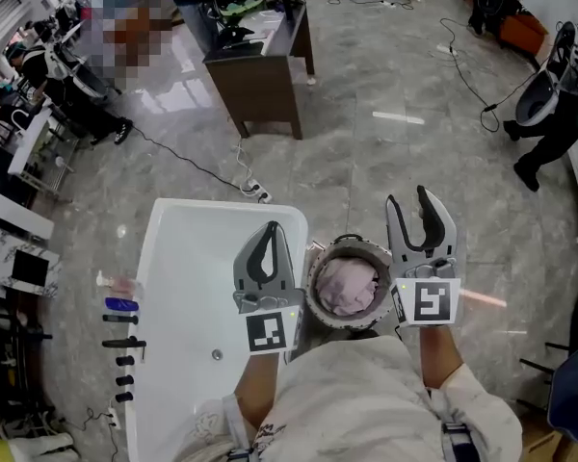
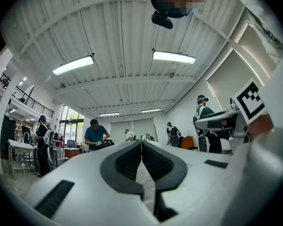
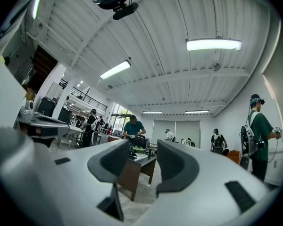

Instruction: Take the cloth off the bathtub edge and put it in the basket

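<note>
Looking down from the head view, I see the cloth [image 1: 345,287] bunched up pale pink inside the basket [image 1: 350,246], well below the rim. The basket stands on the floor just beside the bathtub [image 1: 188,258], at its right-hand corner. I find no cloth on the stretch of tub edge in view, so I judge the main job done: cloth off the edge, cloth in the basket. What's left, as I read it, is only to clear away and finish.

Now the hands. The left tool [image 1: 269,231] is closed, with the jaws meeting down the middle and nothing pinched between them in its own view. It hangs over the tub's right edge, just left of the basket. The right tool [image 1: 407,198] is partly open and empty. Through its gap I see only the room's floor and a dark desk far off. It sits just right of the basket.

Both tools are up high and roughly level, pointing away from my body and flanking the basket without touching it. Both forearms run out from the bottom of the frame, and the marker cubes face the head camera.
</note>
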Available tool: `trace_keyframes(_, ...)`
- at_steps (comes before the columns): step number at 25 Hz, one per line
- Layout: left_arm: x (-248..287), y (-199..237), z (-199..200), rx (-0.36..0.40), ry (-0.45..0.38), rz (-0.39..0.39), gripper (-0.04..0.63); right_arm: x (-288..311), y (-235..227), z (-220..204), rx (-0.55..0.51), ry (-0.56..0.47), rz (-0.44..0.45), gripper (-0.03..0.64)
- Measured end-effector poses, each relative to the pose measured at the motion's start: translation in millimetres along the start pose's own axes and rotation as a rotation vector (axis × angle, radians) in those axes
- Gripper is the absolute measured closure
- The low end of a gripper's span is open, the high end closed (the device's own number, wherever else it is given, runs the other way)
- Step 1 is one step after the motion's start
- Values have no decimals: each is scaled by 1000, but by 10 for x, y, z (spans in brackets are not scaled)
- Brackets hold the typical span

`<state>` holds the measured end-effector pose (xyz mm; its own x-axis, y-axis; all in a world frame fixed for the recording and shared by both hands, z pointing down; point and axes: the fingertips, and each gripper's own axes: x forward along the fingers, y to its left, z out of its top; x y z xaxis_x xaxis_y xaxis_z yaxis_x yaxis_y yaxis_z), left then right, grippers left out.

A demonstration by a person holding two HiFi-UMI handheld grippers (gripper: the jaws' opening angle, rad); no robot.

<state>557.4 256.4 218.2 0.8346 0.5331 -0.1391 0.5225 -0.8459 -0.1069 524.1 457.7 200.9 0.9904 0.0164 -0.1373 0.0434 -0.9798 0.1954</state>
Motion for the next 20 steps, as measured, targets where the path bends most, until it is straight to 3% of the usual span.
trace_keyframes(9,86,-212,21,3,7,-31,591,-97,-185,-39,50,-2,-34,627)
trace_keyframes(20,54,-220,23,10,18,-25,591,-119,-71,-34,37,-18,10,629)
